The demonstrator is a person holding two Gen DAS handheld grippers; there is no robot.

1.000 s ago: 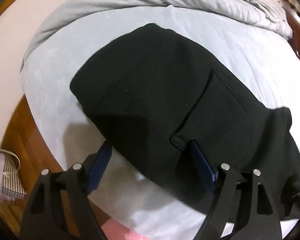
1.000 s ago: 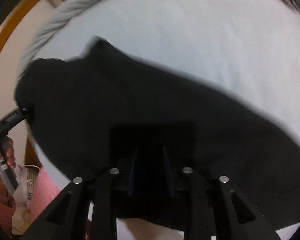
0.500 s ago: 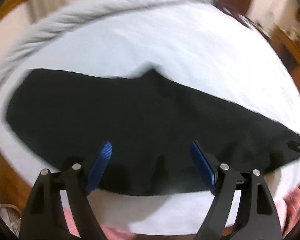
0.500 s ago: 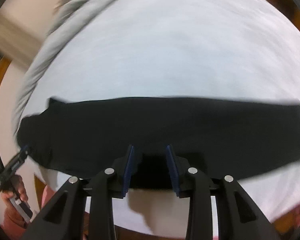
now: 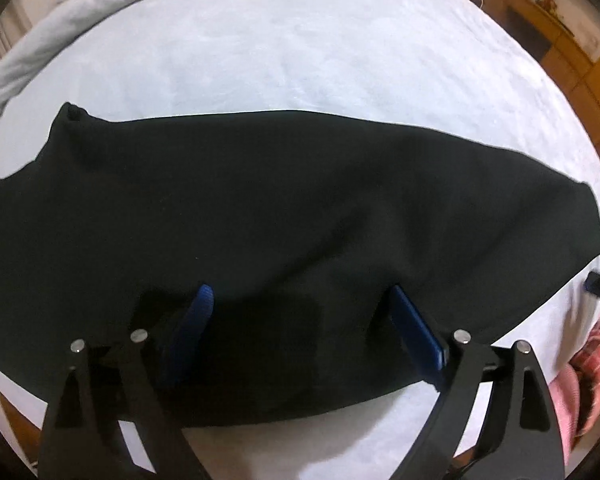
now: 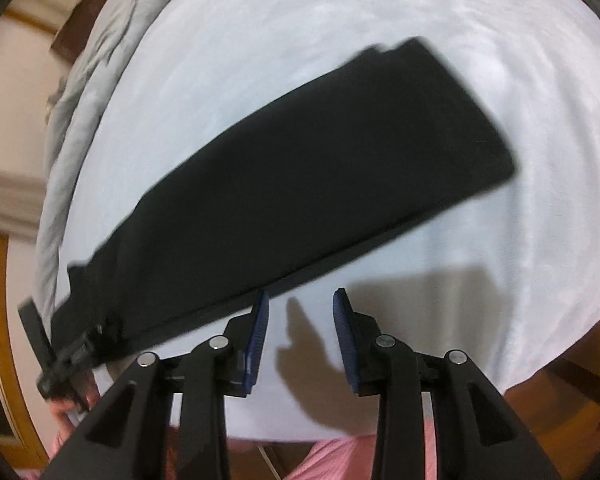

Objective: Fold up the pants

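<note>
Both claws pointed steeply down, empty — left claw (image 5: 302,308) opening wide over black pants (image 5: 300,200), right claw (image 6: 301,312) partly open above the bed (image 6: 480,280).

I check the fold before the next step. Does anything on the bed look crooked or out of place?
Nothing stands out. The pants lie flat on the sheet as one long black strip, with no loose corner or bunched part visible.

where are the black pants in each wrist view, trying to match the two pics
Left wrist: the black pants stretch across the middle from the left edge to the right, under the open left gripper.
Right wrist: the black pants run diagonally from lower left to upper right, above the right gripper, which has nothing between its fingers.
Shared landmark: the pale blue sheet beneath them.
</note>
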